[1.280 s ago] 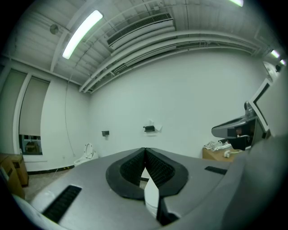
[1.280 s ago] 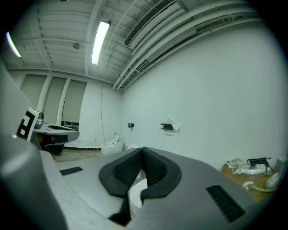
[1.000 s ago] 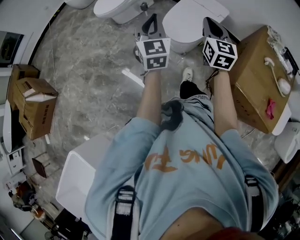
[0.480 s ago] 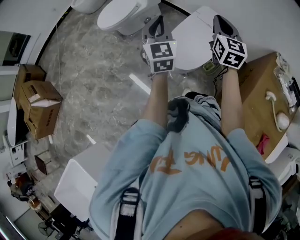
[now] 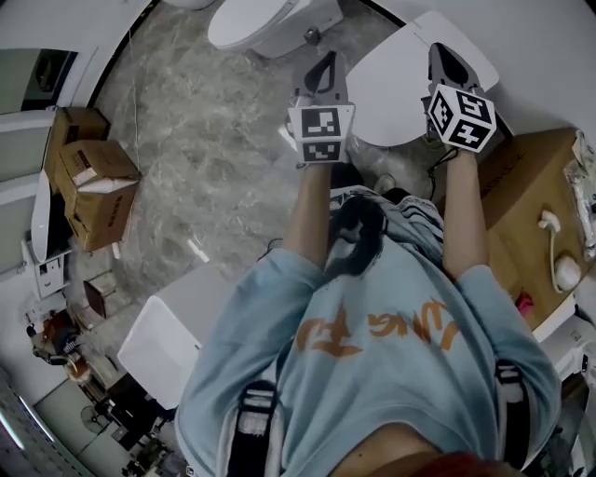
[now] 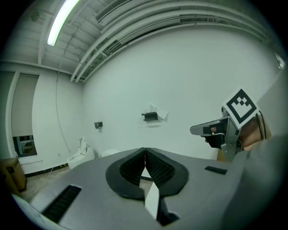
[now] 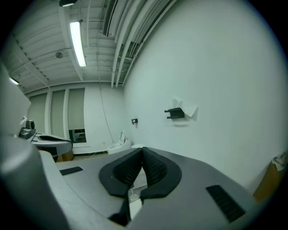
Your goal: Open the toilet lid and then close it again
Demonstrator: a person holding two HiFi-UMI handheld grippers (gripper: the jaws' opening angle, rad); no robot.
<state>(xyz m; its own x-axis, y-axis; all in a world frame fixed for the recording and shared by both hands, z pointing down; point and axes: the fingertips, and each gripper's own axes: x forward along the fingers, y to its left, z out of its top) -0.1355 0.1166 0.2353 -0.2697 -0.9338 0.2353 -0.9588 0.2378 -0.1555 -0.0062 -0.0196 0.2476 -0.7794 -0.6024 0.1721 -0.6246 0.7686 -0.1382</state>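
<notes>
A white toilet with its lid [image 5: 400, 74] down stands against the wall at the top of the head view. My left gripper [image 5: 324, 67] hovers at the lid's left edge, jaws shut and empty. My right gripper [image 5: 441, 54] is over the lid's right side, likewise shut with nothing in it. In the left gripper view the shut left gripper [image 6: 145, 150] points at the white wall, with the right gripper [image 6: 211, 131] beside it. The right gripper [image 7: 143, 152] in its own view also faces the wall. The lid is hidden in both gripper views.
A second toilet [image 5: 265, 20] stands further left along the wall. A large cardboard box [image 5: 531, 200] with small white items sits at the right. Smaller boxes [image 5: 98, 186] stand at the left, a white fixture [image 5: 163, 340] at lower left. A black paper holder [image 6: 150, 116] hangs on the wall.
The person has stepped up to the toilet, and both grippers have travelled forward from short of it to over its lid. Both stay shut.
</notes>
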